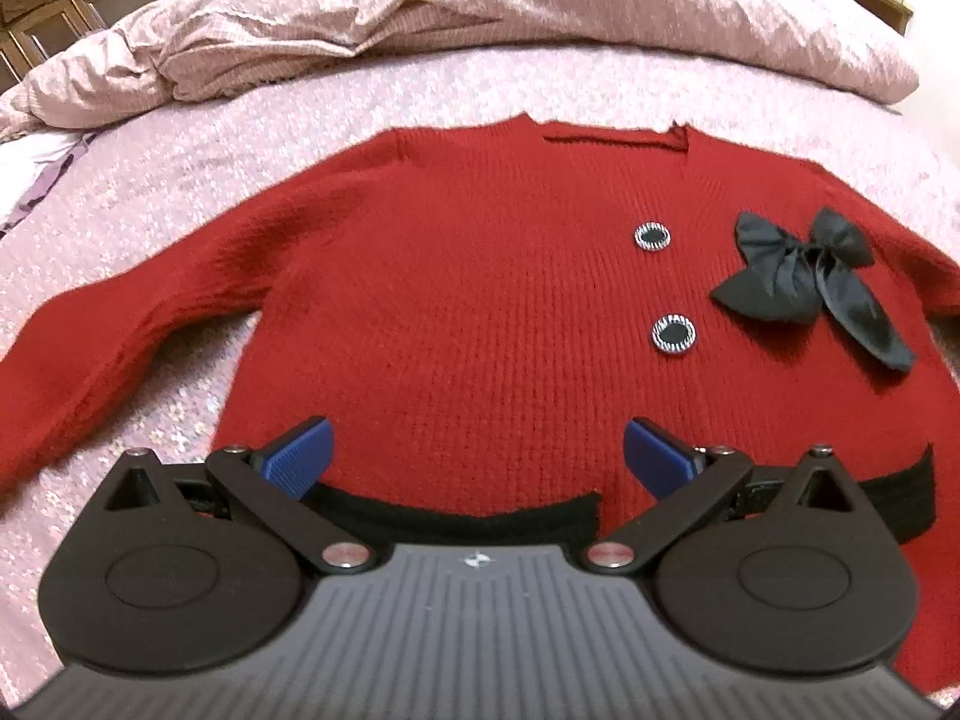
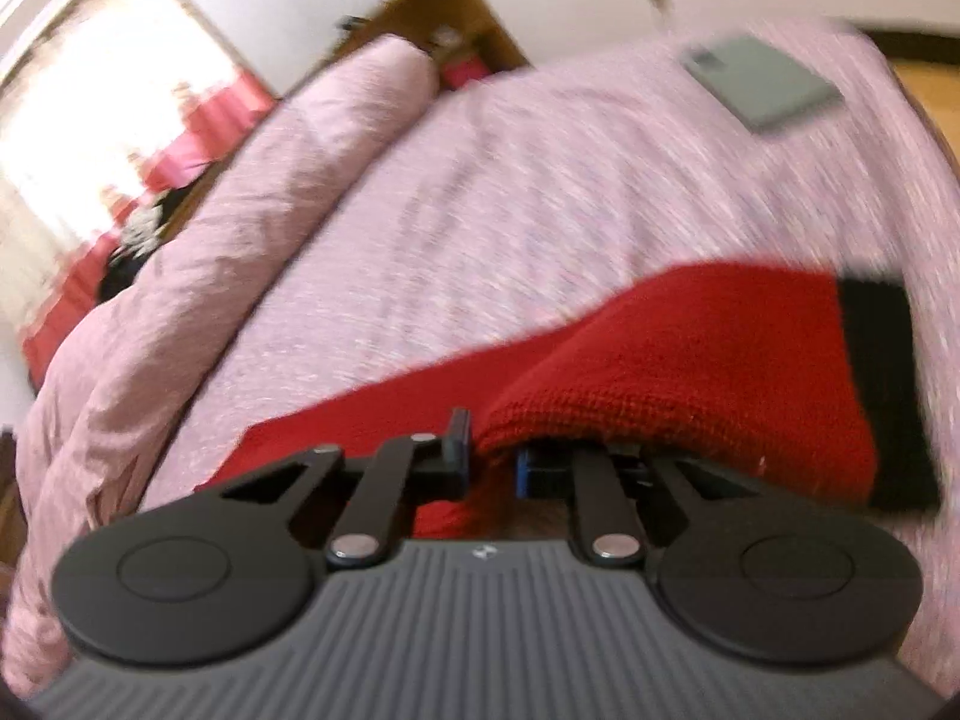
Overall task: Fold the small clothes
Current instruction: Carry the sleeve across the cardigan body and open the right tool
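**Red sweater spread on the pink bed, one sleeve pinched**

Plainly, a small red ribbed-knit sweater [image 1: 480,300] with a black hem band lies flat, front up, on a pink quilted bedspread [image 1: 150,192] speckled with tiny flowers. It carries two round black buttons [image 1: 652,236] rimmed in striped silver, and one glossy black satin bow [image 1: 807,279] to their right. A rumpled pink duvet [image 1: 480,18] is heaped along the far side. The left gripper [image 1: 478,459] hovers over the near hem, its two blue ridged pads spread wide apart. The right gripper [image 2: 492,450] has its fingers pressed together, pinching a fold of the sweater's black-cuffed red sleeve [image 2: 690,360]. One flat grey rectangular object [image 2: 762,81], blurred, lies far right.
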